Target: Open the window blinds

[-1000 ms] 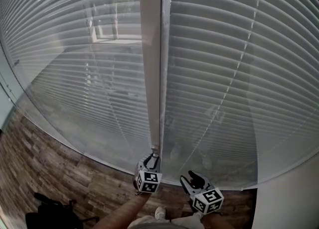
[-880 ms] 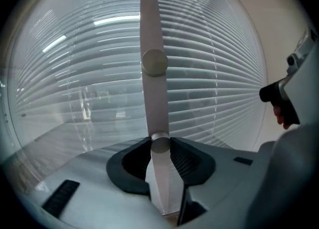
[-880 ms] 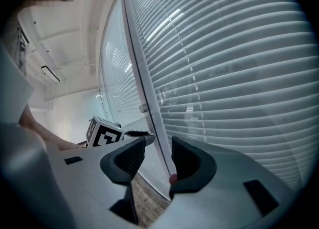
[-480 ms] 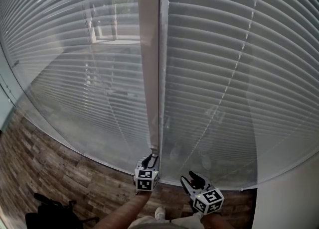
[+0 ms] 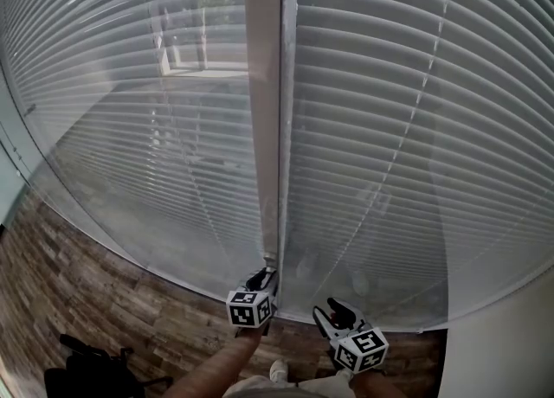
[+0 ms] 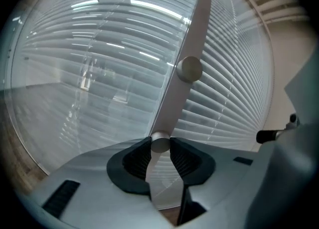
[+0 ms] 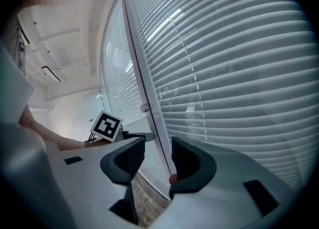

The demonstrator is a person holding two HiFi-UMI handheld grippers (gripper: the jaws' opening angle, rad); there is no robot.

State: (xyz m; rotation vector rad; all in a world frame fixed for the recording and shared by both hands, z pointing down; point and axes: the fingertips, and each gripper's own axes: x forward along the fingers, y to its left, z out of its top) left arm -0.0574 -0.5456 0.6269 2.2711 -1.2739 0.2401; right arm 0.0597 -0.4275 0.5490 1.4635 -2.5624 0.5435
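Okay, biggest thing first: the window blinds [image 5: 398,111] fill nearly my whole head view, two wide panels of white horizontal slats running down to just above the floor. On the right panel the slats lie flat and overlapped. The left panel is hazier, with pale building shapes showing on it, through it or reflected, I can't tell which. Between the panels stands a pale upright post [image 5: 262,111], and below everything is brown wood plank floor [image 5: 78,301], with a dark object [image 5: 95,370] in the lower left corner that I can't make out.

Now the tilt wand [image 6: 192,39]: it hangs along that post, a slim pale rod with a round knob [image 6: 189,68] partway down. My left gripper [image 5: 262,278] sits right at the foot of the post, and its own view shows both black ribbed pads pinched onto the wand's rounded bottom end, jaws drawn in narrow around it.

My right gripper [image 5: 331,308] hovers just beside it, low in front of the right panel, jaws partly apart and clamping nothing, only slats and floor visible through the gap.

For markings, each marker cube [image 5: 249,309] carries black-and-white square codes, no lettering I can read
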